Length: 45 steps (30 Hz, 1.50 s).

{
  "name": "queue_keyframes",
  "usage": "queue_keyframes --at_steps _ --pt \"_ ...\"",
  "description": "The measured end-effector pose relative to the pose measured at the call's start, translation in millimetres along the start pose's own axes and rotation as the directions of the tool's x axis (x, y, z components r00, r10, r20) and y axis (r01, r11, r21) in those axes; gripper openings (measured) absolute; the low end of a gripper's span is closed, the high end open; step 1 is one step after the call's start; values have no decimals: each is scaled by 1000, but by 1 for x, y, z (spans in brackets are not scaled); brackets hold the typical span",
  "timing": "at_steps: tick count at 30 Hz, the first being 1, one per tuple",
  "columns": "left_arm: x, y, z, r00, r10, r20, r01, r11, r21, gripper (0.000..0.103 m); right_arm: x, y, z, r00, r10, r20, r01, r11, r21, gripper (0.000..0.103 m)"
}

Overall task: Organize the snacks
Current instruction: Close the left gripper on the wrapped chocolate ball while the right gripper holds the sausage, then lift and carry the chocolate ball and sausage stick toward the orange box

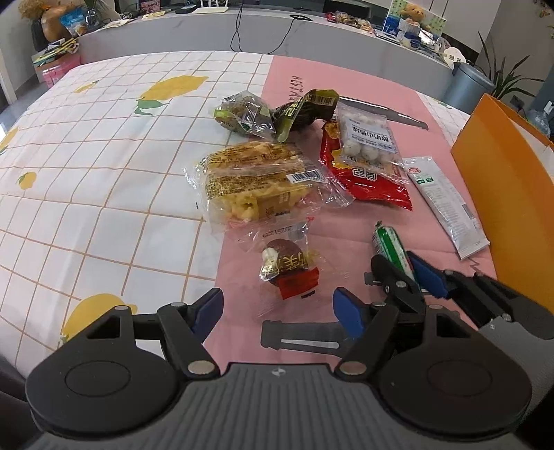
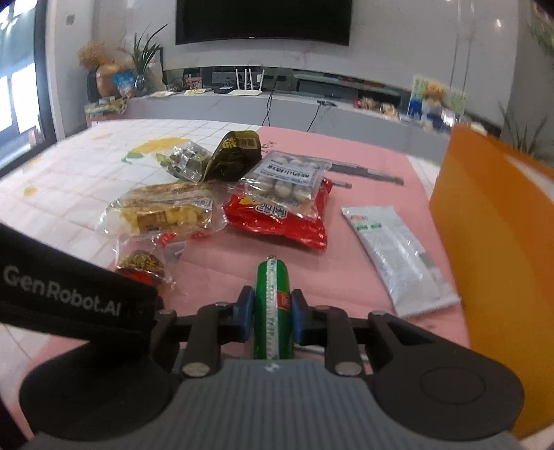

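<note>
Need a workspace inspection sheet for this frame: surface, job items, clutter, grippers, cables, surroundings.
Surface: table under a white grid cloth with lemon print, pink mat on its right part.
Job's things: green sausage stick clamped; yellow cracker pack, red pouch under a clear bag of white balls, dark green pouch, small brown snack, white sachet, orange box at right.
Clutter: dark flat strip on the mat behind the snacks.
Grippers: left gripper open, empty, over the small brown snack; right gripper shut on the green sausage stick.
Cables: two black leads hang down the counter behind.
Surroundings: counter with router, wall screen, plants.
</note>
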State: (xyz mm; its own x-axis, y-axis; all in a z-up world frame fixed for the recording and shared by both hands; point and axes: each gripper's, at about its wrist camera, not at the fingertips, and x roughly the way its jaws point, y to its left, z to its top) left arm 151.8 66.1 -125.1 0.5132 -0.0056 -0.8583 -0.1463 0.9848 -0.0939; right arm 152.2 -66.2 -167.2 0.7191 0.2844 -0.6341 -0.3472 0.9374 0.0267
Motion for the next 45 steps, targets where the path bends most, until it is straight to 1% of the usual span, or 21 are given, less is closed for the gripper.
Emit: queue_keyframes --at_steps 5,8,13,17,23,28,30,31,33,34,35,36,38,41,45 --pt "4 -6 1 1000 -6 -4 6 1000 18 85 -4 -1 -1 998 -56 13 56 998 -38 20" --pt "7 -8 4 1000 -10 1 10 1000 21 85 -7 -5 -1 998 -54 15 55 998 -32 20" --pt "18 -10 8 1000 -14 -11 14 1000 4 85 -5 -8 0 999 -50 12 50 998 -32 20" --pt "25 -16 13 1000 6 19 -7 999 32 86 -3 -12 0 999 -36 5 36 999 -11 20" --pt "31 -24 14 996 65 53 -69 995 69 86 1 -16 -1 999 -32 -5 32 999 -6 20" --pt "32 -22 15 995 71 67 -74 996 47 85 1 -16 -1 1000 -30 -3 30 1000 -5 20" --pt "32 -20 15 995 75 72 -78 996 32 84 2 -16 -1 1000 -30 -4 30 1000 -3 20" --pt "32 -20 15 994 80 74 -83 996 29 82 2 -16 -1 1000 -29 -5 29 1000 -3 20" --pt "31 -19 15 992 97 79 -99 995 25 74 2 -16 -1 1000 -30 -4 30 1000 -3 20" --pt "30 -18 15 991 100 84 -102 995 19 63 2 -16 -1 1000 -30 -4 30 1000 -4 20" --pt "29 -17 14 991 99 89 -101 995 14 55 2 -16 -1 1000 -30 -5 30 1000 -4 20" --pt "29 -17 14 991 102 87 -103 995 13 55 2 -16 0 1000 -30 -5 30 1000 -2 20" --pt "28 -16 14 991 105 83 -106 994 5 52 2 -16 0 1000 -30 -7 30 1000 3 20" --pt "27 -16 14 991 104 79 -106 994 21 42 2 -16 -1 999 -43 -1 43 999 5 20" --pt "25 -16 12 993 93 75 -94 995 19 42 2 -17 -1 998 -59 -1 59 998 0 20"
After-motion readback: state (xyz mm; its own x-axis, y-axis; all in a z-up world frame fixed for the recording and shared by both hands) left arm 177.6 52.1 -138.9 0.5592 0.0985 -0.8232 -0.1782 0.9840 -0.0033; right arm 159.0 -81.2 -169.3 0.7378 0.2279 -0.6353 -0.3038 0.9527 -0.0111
